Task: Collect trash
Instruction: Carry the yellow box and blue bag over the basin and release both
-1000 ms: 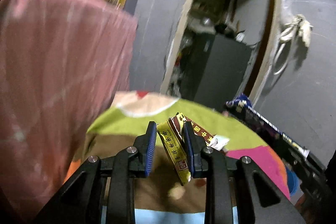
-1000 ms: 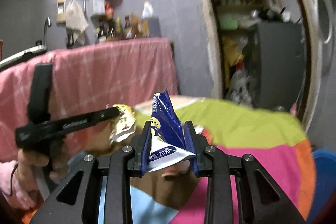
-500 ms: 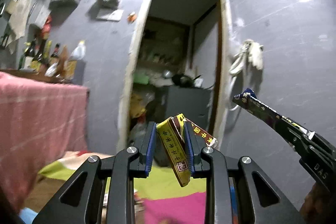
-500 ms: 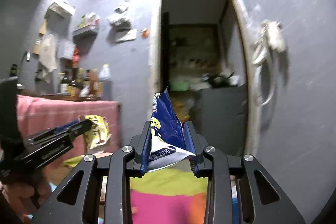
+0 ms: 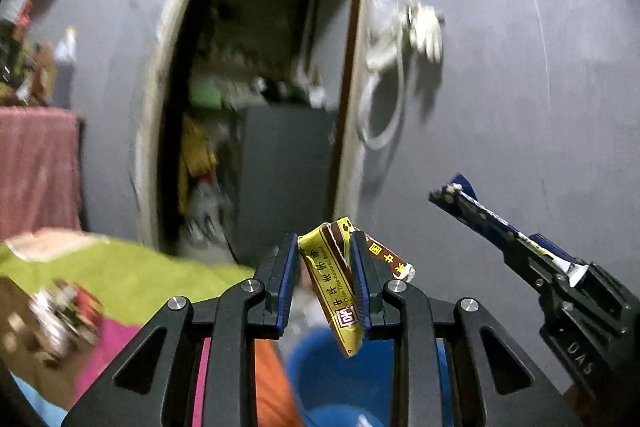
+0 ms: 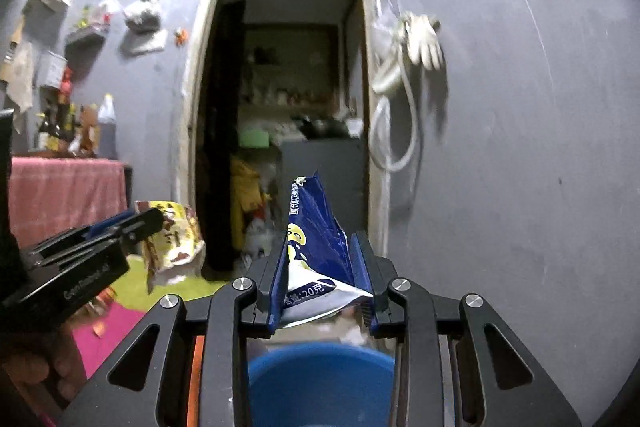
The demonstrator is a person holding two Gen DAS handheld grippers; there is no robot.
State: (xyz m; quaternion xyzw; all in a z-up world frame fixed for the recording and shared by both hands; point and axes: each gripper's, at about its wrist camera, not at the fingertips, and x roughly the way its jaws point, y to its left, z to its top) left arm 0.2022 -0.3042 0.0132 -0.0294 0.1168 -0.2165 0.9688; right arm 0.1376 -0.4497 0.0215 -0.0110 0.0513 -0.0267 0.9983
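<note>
Left tongs [image 5: 325, 281] pinch a crumpled yellow-brown wrapper [image 5: 334, 283].

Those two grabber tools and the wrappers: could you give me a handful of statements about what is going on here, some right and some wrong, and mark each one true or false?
1. The left gripper is clamped on a yellow and brown wrapper. True.
2. The right gripper is empty. False: it grips a blue and white wrapper.
3. A blue bucket sits low in front of the right gripper. True.
4. The doorway in the grey wall is closed by a door. False: it stands open, with cluttered shelves visible inside.
5. A white glove hangs on the wall right of the doorway. True.
6. Both wrappers already lie in the bucket. False: each is held in its gripper.
</note>
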